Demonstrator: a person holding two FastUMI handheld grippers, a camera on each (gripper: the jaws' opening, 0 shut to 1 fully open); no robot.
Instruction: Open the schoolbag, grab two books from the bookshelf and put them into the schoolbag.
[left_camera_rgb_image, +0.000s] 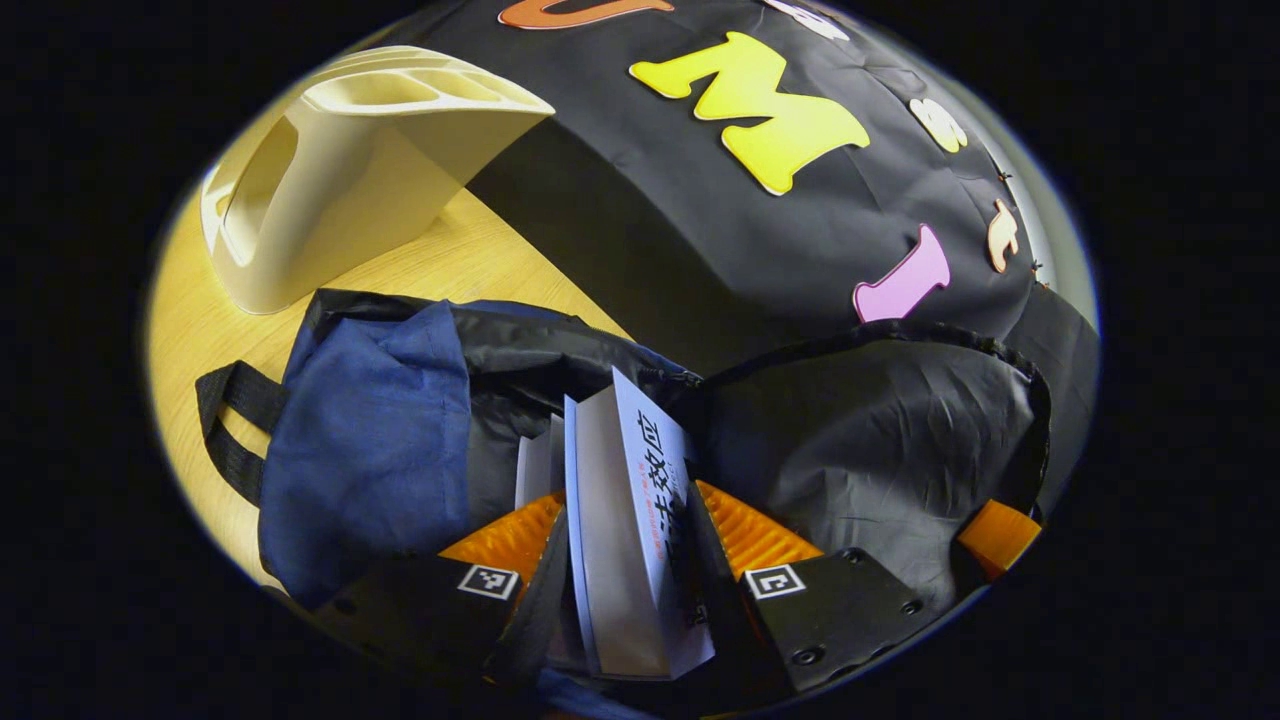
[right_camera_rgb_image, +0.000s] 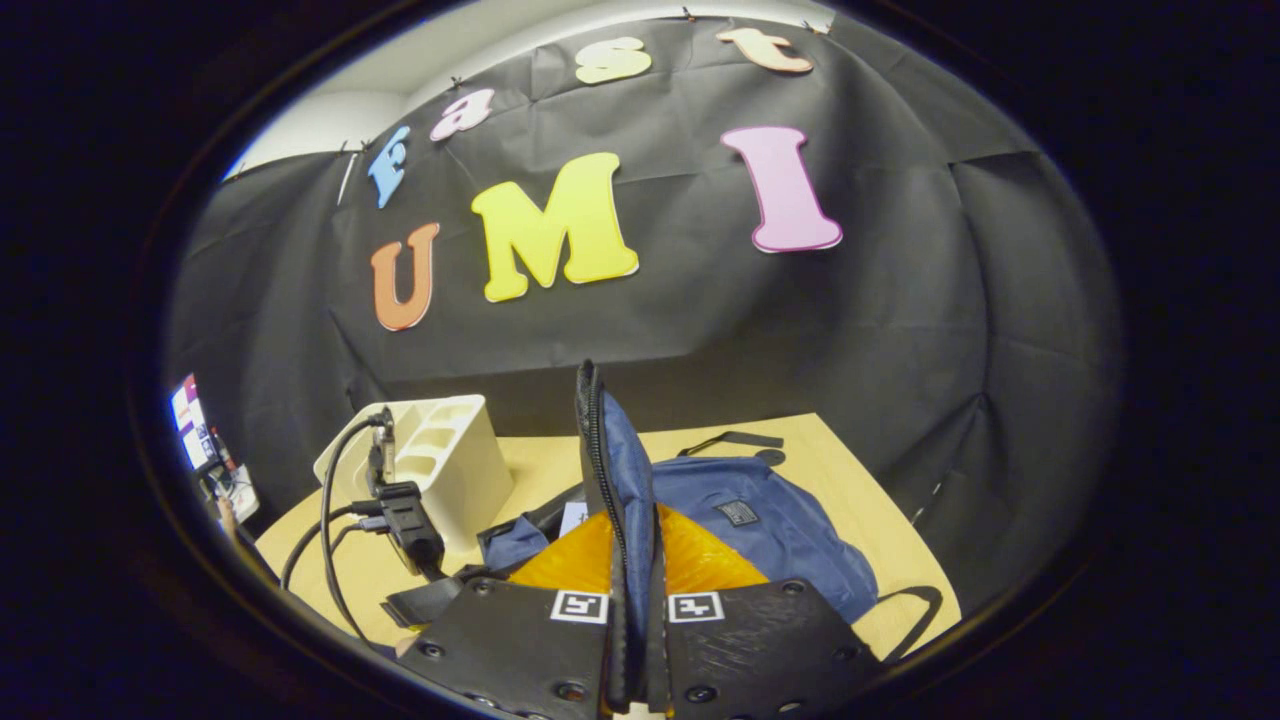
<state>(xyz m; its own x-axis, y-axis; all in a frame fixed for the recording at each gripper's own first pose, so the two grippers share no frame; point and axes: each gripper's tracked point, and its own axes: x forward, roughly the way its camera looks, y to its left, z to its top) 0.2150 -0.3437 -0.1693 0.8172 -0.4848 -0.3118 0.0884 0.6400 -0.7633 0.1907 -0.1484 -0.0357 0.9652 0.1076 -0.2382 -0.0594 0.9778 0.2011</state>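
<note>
My left gripper (left_camera_rgb_image: 628, 560) covers the lower part of the book (left_camera_rgb_image: 640, 530); its bottom end is cut off at the lower edge. A second book (left_camera_rgb_image: 538, 465) behind it shows only as a sliver. Bag (left_camera_rgb_image: 400, 440) interior too dark to read. In the right gripper view, the flap (right_camera_rgb_image: 615, 470) between my fingers hides the bag's opening. Small screens (right_camera_rgb_image: 195, 420) at far left are blurred, clipped.

Book (left_camera_rgb_image: 630, 520) upright inside open schoolbag (left_camera_rgb_image: 380, 440)
</note>
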